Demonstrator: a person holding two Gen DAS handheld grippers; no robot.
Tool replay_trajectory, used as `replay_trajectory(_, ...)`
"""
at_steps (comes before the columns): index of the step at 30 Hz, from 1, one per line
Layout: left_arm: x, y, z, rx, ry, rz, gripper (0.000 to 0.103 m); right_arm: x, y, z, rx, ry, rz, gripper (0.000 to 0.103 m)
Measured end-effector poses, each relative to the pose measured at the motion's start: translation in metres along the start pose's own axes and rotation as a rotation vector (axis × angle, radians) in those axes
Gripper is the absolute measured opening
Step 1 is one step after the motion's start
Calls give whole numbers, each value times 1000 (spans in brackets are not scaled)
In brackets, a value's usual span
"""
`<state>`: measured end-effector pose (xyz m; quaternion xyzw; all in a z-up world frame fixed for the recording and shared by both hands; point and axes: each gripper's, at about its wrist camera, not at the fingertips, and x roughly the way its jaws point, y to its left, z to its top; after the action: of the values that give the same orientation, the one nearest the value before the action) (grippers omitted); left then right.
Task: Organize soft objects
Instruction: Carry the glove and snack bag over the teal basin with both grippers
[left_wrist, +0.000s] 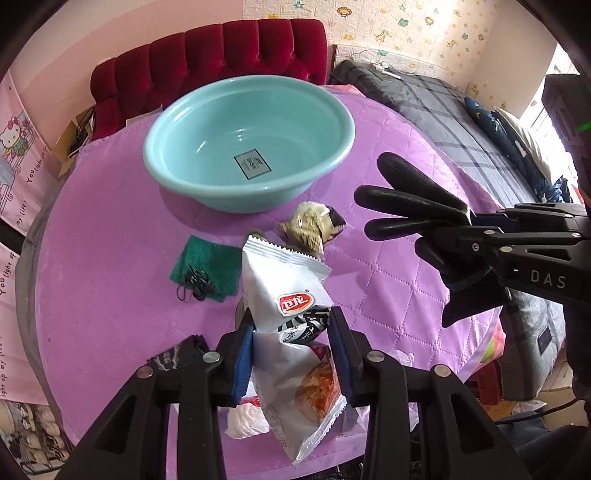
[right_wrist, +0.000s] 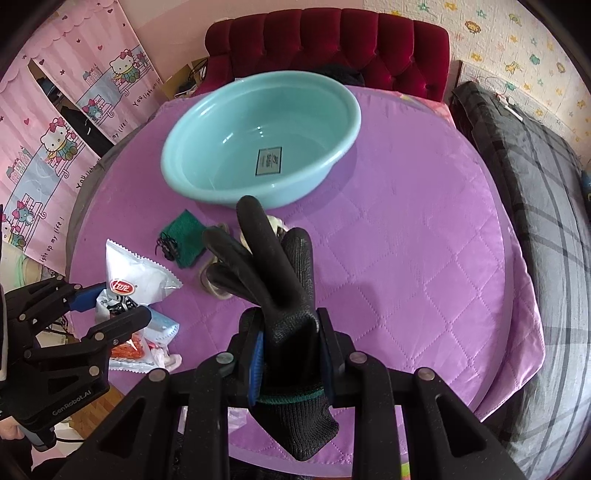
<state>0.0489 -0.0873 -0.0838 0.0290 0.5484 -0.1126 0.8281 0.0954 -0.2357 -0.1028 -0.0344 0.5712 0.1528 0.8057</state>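
Both loads hang over the near table: left gripper (left_wrist: 291, 332) pinching the slick snack bag (left_wrist: 291, 332), right gripper (right_wrist: 288, 343) clamping the floppy black glove (right_wrist: 280, 295), so either might slip short of the far teal basin (left_wrist: 314, 110).

"DAS" stood in pale letters on the right gripper (left_wrist: 421, 236) body, and "GenRobot.AI" on the left gripper (right_wrist: 110, 306) body. The pink cartoon curtain (right_wrist: 55, 122) carried the words "up my life!". A red oval logo marked the white snack bag (left_wrist: 291, 332), its script unreadable, as was the basin (left_wrist: 247, 144) sticker.
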Motion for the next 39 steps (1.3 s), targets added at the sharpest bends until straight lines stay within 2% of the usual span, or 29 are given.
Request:
replay_trajectory(18,-20,24,44,49,-53,3,41,-12,21,64,-12,-51,-9,27)
replay_trajectory(39,16,56,116,34,-47,-2,42,29,15,154,16,-66,6,27)
